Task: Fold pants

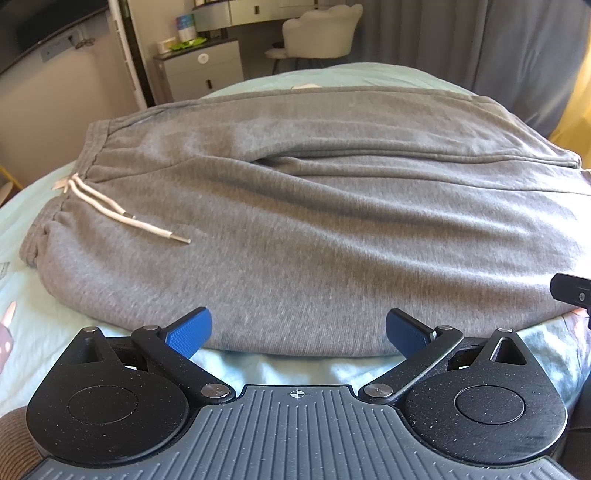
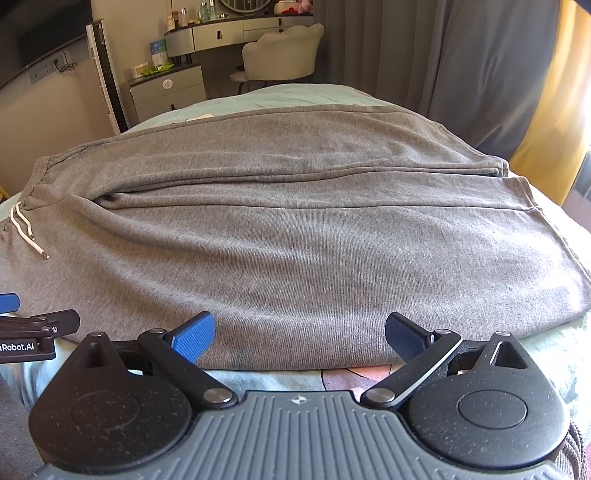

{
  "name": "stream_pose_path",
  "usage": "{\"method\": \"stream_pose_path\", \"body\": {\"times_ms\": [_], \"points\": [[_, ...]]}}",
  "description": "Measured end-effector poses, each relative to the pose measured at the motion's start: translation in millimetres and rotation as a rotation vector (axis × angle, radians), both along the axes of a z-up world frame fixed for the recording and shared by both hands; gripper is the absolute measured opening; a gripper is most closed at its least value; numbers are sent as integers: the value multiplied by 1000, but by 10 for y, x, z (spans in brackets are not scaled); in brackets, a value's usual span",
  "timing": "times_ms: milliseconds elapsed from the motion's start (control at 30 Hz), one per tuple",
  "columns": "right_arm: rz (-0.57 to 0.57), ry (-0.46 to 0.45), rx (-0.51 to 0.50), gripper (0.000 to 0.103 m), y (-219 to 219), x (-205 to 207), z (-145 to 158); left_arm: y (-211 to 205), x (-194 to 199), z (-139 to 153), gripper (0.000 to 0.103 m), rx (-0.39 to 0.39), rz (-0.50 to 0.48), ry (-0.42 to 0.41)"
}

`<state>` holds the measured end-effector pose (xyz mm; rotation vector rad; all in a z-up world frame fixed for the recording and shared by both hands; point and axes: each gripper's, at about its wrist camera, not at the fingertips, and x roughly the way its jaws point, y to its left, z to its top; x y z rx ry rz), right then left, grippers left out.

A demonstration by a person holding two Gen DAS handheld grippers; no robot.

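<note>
Grey sweatpants [image 1: 314, 206] lie spread flat on the bed, waistband at the left with a white drawstring [image 1: 122, 216], legs side by side running to the right. They also fill the right wrist view [image 2: 295, 236], hems at the right. My left gripper [image 1: 298, 334] is open and empty, just short of the pants' near edge toward the waist end. My right gripper [image 2: 300, 336] is open and empty at the near edge toward the leg end. The left gripper's tip shows at the left of the right wrist view [image 2: 22, 325].
The bed has a light teal sheet [image 1: 26, 280] with cartoon prints. Beyond it stand a grey nightstand [image 1: 203, 70], a white chair [image 1: 317, 35], a dressing table [image 2: 236, 31] and grey curtains [image 2: 461, 55]. Yellow curtain and window are at the right.
</note>
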<state>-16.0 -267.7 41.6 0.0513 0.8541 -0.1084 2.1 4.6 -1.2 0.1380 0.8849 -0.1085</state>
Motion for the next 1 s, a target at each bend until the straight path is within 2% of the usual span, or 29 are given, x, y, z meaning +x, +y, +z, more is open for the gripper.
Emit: {"method": "stream_pose_path", "body": {"times_ms": [600,833,900,933,1000], "points": [[46,12,55,99,24,79,-42,-15,-69,93,103,9,-6,-48],[24,75,133,99,-109,266,-134,-52,-44,154,103,-4,-29,-50],[-6,89,109,99,-181,397,-160,-68,12,244,103,-20,-47,-62],[-59,106,54,99,-259,567,-222,-73,60,298,103,-23,-46,-80],[-79,132,35,99,-302,660,-272,-84,219,428,103,-23,-25,-130]]}}
